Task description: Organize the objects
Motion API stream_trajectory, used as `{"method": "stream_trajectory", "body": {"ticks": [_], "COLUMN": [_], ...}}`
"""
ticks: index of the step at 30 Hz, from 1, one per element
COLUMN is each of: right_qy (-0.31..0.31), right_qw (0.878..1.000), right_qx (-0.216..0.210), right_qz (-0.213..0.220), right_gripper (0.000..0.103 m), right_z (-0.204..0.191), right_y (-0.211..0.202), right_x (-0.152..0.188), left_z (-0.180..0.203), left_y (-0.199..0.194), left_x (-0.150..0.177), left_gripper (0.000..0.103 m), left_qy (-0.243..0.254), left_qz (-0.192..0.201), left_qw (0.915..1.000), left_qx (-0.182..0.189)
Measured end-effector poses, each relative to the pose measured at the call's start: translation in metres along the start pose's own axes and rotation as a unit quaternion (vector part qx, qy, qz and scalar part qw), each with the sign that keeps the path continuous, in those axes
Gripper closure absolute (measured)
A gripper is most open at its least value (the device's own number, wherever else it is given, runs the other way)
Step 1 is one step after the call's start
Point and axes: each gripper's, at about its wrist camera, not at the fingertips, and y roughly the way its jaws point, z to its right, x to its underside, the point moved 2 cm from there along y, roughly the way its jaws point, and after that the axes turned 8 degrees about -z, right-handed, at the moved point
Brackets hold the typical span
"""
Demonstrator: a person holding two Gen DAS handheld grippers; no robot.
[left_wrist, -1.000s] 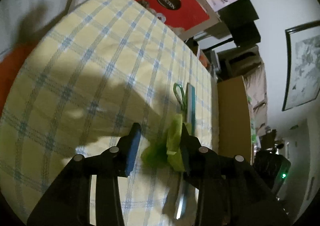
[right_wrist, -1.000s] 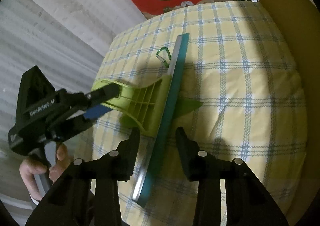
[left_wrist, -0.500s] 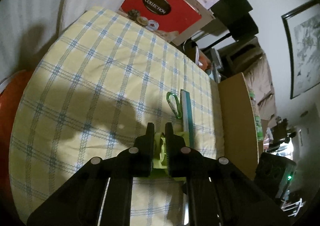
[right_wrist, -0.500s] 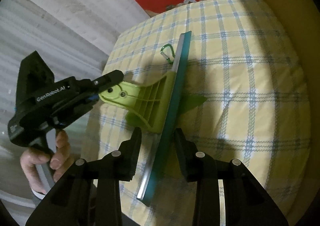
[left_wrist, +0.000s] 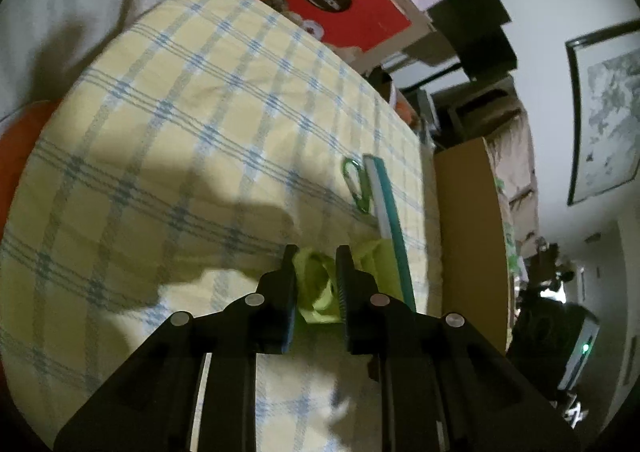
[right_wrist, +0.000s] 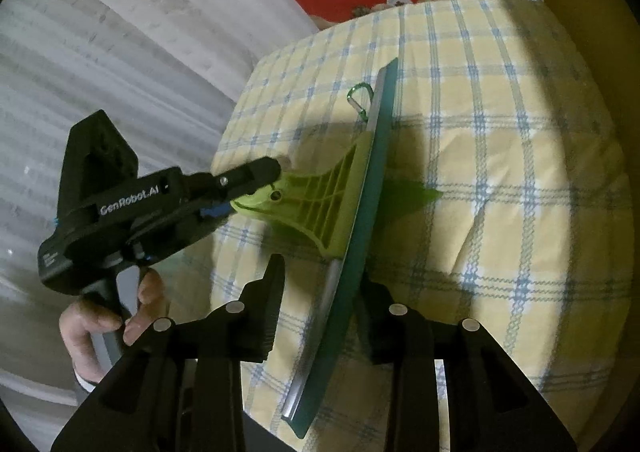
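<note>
The right hand-held gripper (right_wrist: 318,304) hangs with fingers apart astride the squeegee (right_wrist: 352,236) blade, the left hand-held gripper (left_wrist: 316,284) is clamped on its green handle above the checked tabletop (right_wrist: 500,140), carabiner (right_wrist: 360,102) beyond; lifting probably comes next.

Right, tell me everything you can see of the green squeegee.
The squeegee has a lime-green, plastic-looking ribbed handle that fans out to a long head: a silvery strip backed by a teal blade. The left gripper is shut on the narrow handle end, which has a small hole. It stands on its blade edge over the yellow checked cloth, casting a green-tinted shadow. Its near end runs between the open right gripper fingers; contact there is unclear. A green carabiner lies beside its far end.
</note>
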Motion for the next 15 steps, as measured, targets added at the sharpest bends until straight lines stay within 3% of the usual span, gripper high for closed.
{"method": "stream_trajectory", "body": {"ticks": [3,5,15], "right_qy": [-0.002,-0.006,-0.047], "right_qw": [1.000,1.000,0.997], "right_qx": [0.004,0.008,0.042], "right_qz": [0.006,0.010,0.046], "right_gripper": [0.079,0.081,0.081], "right_z": [-0.002,-0.003,-0.016], "right_y": [-0.005,-0.007,-0.038], "right_x": [0.001,0.000,0.006], "left_z": [0.008,0.015,0.052], "left_y": [-0.001,-0.003,-0.022], "left_x": [0.006,0.009,0.017], "left_gripper": [0.085,0.091,0.090], "left_qy": [0.004,0.013,0.044], "left_qz": [-0.002,0.003,0.028], "left_qw": [1.0000,0.9999,0.9986], "left_qx": [0.003,0.000,0.005]}}
